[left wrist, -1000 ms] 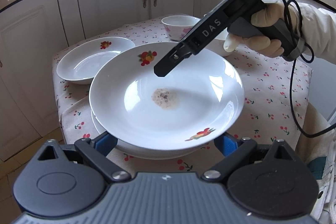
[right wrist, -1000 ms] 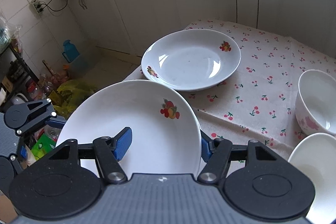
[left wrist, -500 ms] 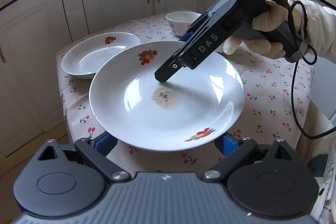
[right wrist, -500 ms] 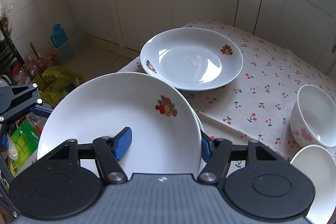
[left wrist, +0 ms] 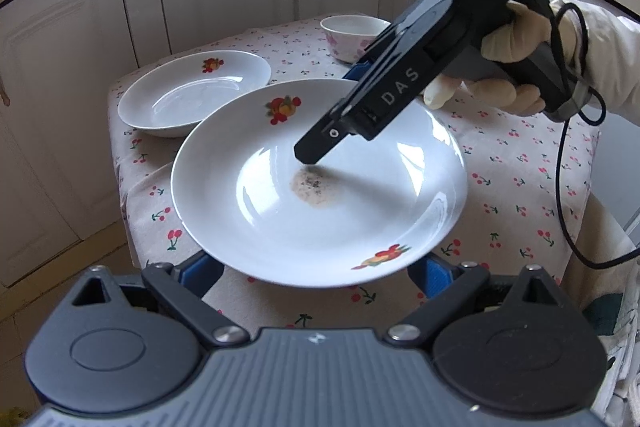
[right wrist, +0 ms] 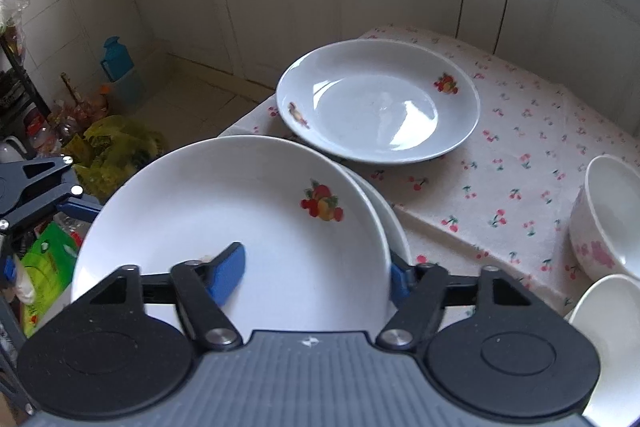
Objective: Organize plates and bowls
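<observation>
The right gripper [right wrist: 316, 273] straddles the rim of a white fruit-printed plate [right wrist: 224, 219] at lower centre, one blue pad inside, one outside; its jaws are opening. The left gripper [left wrist: 316, 273] stands wide under that plate's near edge, pads apart from it. A brown stain [left wrist: 310, 187] marks the plate's middle. Behind, a second plate [right wrist: 378, 103] and a pink-flowered bowl [right wrist: 608, 215] rest on the cherry-print tablecloth [right wrist: 516, 163].

White fruit-print plates [left wrist: 320, 211], stained centre

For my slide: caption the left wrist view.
Right hand-held gripper opening over a stained plate on a cherry-print tablecloth.
</observation>
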`<state>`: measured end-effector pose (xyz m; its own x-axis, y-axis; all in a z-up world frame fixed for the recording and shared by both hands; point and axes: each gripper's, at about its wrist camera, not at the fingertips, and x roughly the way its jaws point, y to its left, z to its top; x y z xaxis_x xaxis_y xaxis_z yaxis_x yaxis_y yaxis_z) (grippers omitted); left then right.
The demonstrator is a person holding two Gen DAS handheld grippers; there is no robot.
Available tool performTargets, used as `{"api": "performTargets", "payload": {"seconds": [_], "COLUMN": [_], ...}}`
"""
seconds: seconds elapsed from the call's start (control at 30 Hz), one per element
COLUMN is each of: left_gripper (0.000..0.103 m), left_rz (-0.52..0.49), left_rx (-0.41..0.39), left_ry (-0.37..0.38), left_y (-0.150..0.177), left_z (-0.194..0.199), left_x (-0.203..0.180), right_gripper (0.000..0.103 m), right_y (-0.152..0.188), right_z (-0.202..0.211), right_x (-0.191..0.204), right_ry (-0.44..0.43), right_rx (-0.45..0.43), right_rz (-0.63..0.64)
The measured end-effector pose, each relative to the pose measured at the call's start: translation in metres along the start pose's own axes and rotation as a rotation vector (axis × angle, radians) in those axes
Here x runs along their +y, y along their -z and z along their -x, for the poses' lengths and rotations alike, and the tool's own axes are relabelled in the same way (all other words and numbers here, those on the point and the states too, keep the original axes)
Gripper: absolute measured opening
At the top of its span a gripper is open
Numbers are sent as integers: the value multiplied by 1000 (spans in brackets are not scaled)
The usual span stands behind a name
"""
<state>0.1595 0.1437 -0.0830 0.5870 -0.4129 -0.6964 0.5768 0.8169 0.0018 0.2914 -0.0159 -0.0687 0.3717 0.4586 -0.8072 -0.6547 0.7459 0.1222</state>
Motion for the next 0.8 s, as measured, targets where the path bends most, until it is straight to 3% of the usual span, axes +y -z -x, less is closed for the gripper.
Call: {"api": "performTargets", "payload": {"seconds": [0.8], "left_gripper": [100], "left_rz": [27], "left_rx": [-8], "left_ry": [22], "left_y": [1], "left_z": [-1], "left_x": [7], "right_gripper": [82], "right_y": [8], "right_z": [16], "right_x": [-26], "right_ry": [-114], "right_rx": [59], "right_rz": [-267]}}
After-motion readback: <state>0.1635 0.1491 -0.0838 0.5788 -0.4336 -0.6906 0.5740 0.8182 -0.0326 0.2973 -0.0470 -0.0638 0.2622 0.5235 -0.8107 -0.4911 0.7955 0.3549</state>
